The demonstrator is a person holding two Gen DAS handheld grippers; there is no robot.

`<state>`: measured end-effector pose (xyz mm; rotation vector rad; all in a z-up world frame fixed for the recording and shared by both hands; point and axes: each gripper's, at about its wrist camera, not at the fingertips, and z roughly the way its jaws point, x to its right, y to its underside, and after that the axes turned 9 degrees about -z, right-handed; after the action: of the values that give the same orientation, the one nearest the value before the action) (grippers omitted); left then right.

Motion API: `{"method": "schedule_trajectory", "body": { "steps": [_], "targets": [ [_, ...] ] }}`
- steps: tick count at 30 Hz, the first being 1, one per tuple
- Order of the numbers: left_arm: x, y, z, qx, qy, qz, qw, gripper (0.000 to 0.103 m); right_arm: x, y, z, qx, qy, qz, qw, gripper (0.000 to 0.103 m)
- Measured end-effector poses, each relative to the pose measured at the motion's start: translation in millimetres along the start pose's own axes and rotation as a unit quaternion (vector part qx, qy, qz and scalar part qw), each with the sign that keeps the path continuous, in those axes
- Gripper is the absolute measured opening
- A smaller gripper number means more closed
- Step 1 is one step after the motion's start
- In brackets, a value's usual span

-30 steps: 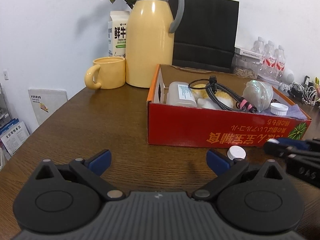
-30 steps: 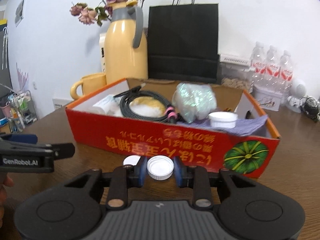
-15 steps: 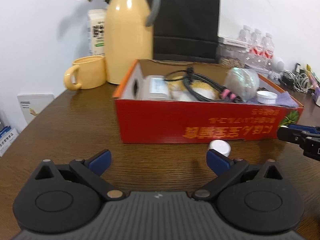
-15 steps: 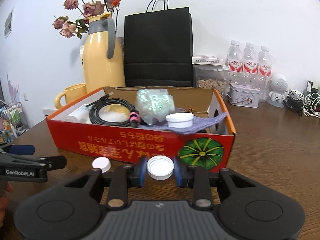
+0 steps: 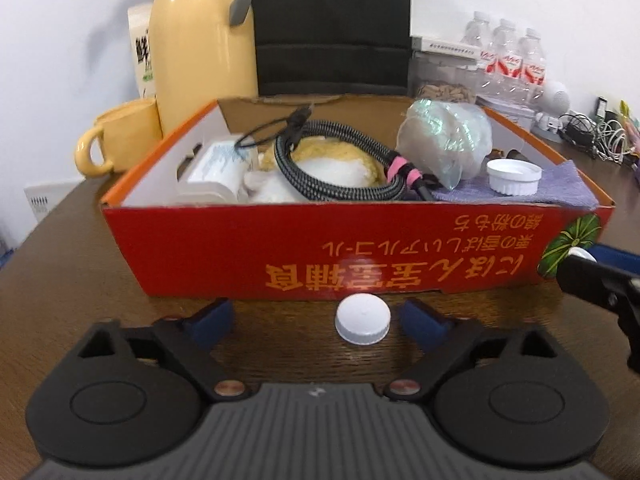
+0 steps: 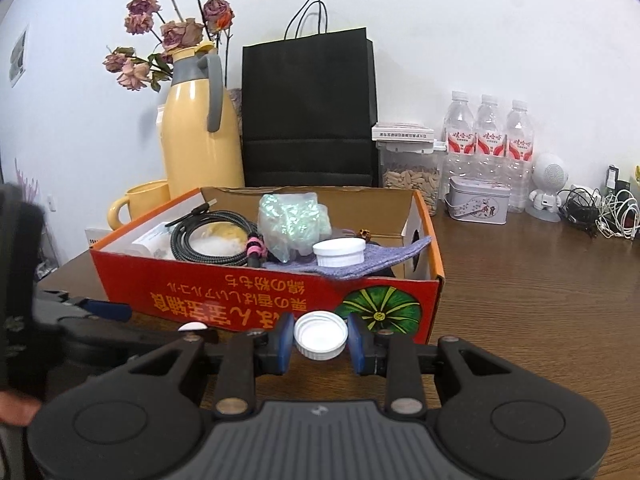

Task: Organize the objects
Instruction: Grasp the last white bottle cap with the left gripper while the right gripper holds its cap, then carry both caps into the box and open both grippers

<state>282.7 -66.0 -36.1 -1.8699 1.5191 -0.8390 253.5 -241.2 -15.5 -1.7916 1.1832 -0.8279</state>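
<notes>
The left gripper (image 5: 316, 320), pitched down toward the wooden table (image 5: 100, 280), has just been narrowing around a small white ribbed plastic cap (image 5: 363, 319) lying between its blue pads, untouched, likely for a pickup. The right gripper (image 6: 320, 342) hovers level, clamping an upturned white cap (image 6: 320, 335) before the red cardboard box (image 6: 260, 300), probably its destination.

Bright, even indoor light; soft shadows on white wall (image 6: 480, 40). Faint glare on glossy red cardboard box (image 5: 240, 248). Strong fisheye bending, dark corners. Left-wrist view softly blurred; right-wrist view sharper.
</notes>
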Motion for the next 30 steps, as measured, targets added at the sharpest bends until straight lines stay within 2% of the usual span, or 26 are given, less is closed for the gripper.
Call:
{"method": "schedule_trajectory", "body": {
  "steps": [1,2,3,4,11,25,30],
  "targets": [
    [0,1,-1,0.005,-0.001,-0.002,1.0000,0.074,-1,0,0,0.000,-0.001,-0.001,1.000,0.027],
    [0,1,-2,0.009,0.000,-0.004,1.0000,0.056,-1,0,0,0.000,-0.001,-0.003,1.000,0.027],
    [0,2,-5,0.013,0.002,-0.006,0.9999,0.045,-2,0,-1,0.001,0.000,-0.004,1.000,0.027],
    [0,3,-7,0.016,0.004,-0.008,0.9998,0.029,-2,0,-2,0.002,0.001,-0.003,1.000,0.027],
    [-1,5,-19,0.025,0.028,-0.010,0.9992,0.029,-2,0,-4,0.007,0.001,-0.004,1.000,0.027],
    [-17,4,-67,0.089,0.068,-0.025,0.9934,0.029,-5,-4,-18,0.036,-0.013,-0.006,0.999,0.027],
    [-22,-7,-81,0.105,0.082,-0.033,0.9905,0.029,-6,-12,-29,0.059,-0.024,-0.005,0.998,0.027]
  ]
}}
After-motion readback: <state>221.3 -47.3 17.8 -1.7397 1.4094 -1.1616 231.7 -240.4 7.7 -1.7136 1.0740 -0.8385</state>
